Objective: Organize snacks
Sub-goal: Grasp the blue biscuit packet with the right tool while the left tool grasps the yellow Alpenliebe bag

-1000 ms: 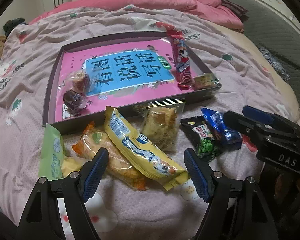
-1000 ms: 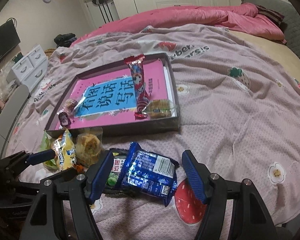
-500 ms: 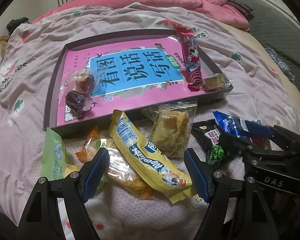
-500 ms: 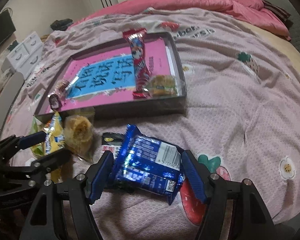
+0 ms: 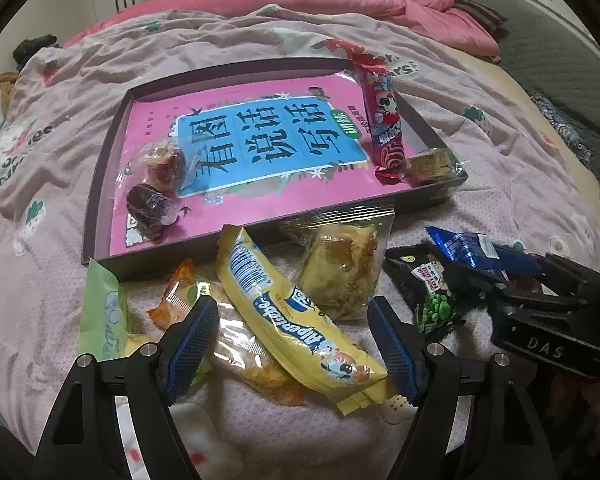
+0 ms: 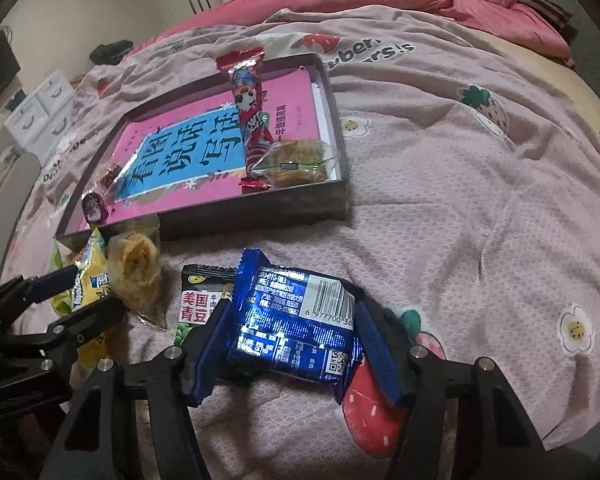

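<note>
A dark tray (image 5: 100, 184) with a pink and blue book inside lies on the bed; it also shows in the right wrist view (image 6: 332, 96). In it are a red snack bar (image 5: 382, 120), a clear-wrapped biscuit (image 5: 432, 164) and two wrapped sweets (image 5: 156, 188). My left gripper (image 5: 292, 344) is open around a yellow snack packet (image 5: 296, 316). My right gripper (image 6: 292, 352) has its fingers against the sides of a blue packet (image 6: 296, 320), which lies partly on a black green-pea packet (image 6: 196, 300).
In front of the tray lie a green packet (image 5: 104, 312), an orange packet (image 5: 236, 344) and a clear-wrapped pastry (image 5: 340, 268). A pink quilt (image 5: 340, 0) is bunched at the far end of the bed. White drawers (image 6: 40, 112) stand at the left.
My right gripper has moved forward over the blue packet and closed in on its sides. My left gripper has moved slightly forward over the yellow packet and stays open.
</note>
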A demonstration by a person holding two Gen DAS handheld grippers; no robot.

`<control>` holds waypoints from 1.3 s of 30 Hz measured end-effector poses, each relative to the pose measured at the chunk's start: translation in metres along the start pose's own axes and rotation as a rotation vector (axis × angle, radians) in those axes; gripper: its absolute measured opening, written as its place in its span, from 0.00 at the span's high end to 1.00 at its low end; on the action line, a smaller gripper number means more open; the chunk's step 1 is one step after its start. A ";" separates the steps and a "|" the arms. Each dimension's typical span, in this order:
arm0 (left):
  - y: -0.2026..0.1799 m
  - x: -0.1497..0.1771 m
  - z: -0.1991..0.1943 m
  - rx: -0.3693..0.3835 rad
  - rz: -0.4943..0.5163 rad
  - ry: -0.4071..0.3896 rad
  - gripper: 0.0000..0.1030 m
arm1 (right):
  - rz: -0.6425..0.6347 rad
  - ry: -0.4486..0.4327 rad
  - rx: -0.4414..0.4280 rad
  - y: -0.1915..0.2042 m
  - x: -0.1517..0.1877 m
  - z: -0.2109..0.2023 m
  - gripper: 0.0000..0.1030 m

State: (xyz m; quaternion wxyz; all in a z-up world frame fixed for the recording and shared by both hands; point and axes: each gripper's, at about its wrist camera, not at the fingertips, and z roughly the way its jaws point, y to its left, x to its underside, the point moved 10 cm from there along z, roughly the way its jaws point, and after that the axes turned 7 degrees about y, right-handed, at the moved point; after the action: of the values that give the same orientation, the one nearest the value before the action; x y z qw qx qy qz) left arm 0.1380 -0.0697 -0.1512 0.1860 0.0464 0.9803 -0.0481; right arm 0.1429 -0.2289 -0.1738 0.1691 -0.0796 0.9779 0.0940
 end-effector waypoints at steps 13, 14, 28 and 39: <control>-0.004 0.002 0.007 -0.060 0.054 0.012 0.49 | 0.046 -0.007 -0.083 -0.006 -0.007 0.002 0.42; -0.005 0.003 0.006 -0.049 0.054 0.015 0.53 | 0.053 -0.008 -0.090 -0.007 -0.007 0.001 0.42; 0.007 0.006 -0.012 0.168 -0.052 0.022 0.77 | 0.137 -0.038 -0.180 -0.015 -0.009 -0.010 0.44; 0.013 -0.003 -0.038 0.212 -0.055 -0.047 0.77 | 0.111 -0.082 -0.204 -0.007 -0.014 -0.022 0.43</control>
State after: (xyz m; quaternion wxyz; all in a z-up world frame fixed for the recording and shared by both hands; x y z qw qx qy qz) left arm 0.1290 -0.0525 -0.1163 0.2015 0.0376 0.9660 -0.1576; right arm 0.1500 -0.2383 -0.1494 0.1946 -0.0384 0.9584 0.2054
